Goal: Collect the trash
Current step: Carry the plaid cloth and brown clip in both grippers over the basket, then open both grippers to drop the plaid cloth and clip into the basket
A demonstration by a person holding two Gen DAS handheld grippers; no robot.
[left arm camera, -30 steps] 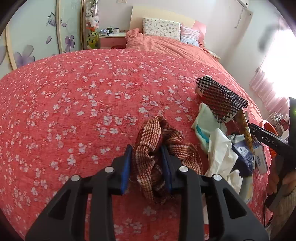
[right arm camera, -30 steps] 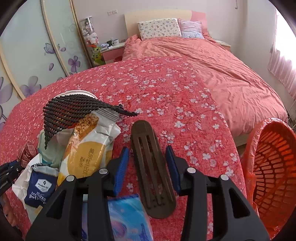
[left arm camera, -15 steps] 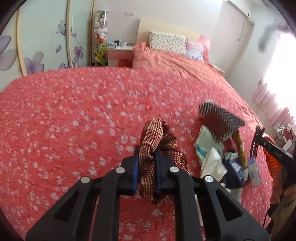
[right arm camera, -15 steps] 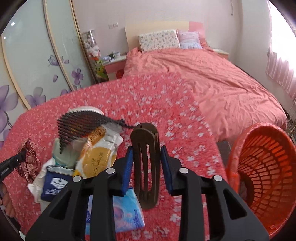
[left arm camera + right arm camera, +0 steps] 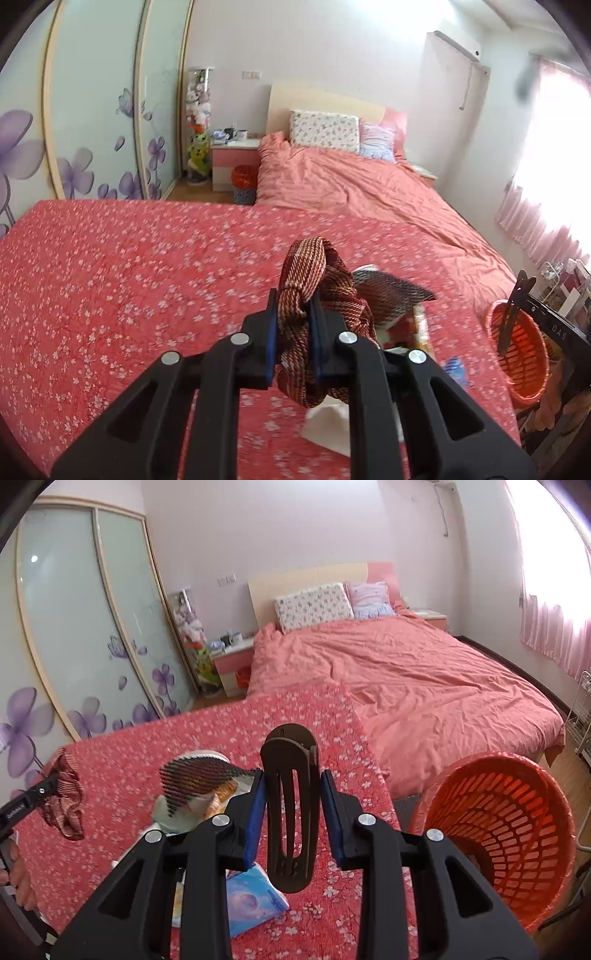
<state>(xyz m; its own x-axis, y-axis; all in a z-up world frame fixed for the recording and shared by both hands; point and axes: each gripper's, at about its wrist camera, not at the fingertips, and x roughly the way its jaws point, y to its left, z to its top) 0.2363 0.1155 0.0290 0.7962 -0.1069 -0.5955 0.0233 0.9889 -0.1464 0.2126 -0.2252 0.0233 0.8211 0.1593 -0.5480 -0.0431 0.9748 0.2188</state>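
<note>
My left gripper [image 5: 293, 306] is shut on a red-and-white striped fabric scrunchie [image 5: 314, 291], lifted above the red floral cover [image 5: 129, 277]; the scrunchie [image 5: 64, 797] also shows at the left of the right wrist view. My right gripper [image 5: 290, 794] is shut on a long dark brown hair clip [image 5: 290, 812], held upright over the cover's right end. The orange slotted basket [image 5: 509, 827] stands on the floor just right of it and appears again as the basket [image 5: 517, 354] in the left wrist view. A litter pile with a black mesh piece [image 5: 199, 779] and a blue packet [image 5: 251, 897] lies below.
Behind the floral-covered surface stands a bed with a pink quilt [image 5: 424, 672] and pillows. Sliding wardrobe doors with purple flowers [image 5: 92, 110] line the left wall. A pink nightstand [image 5: 232, 162] and a small orange bin [image 5: 243, 177] sit by the bed. A white tissue [image 5: 328, 424] lies under my left gripper.
Both grippers closed on their items and rose: the left lifted the scrunchie off the cover, the right lifted the hair clip upright. The basket has come further into view.
</note>
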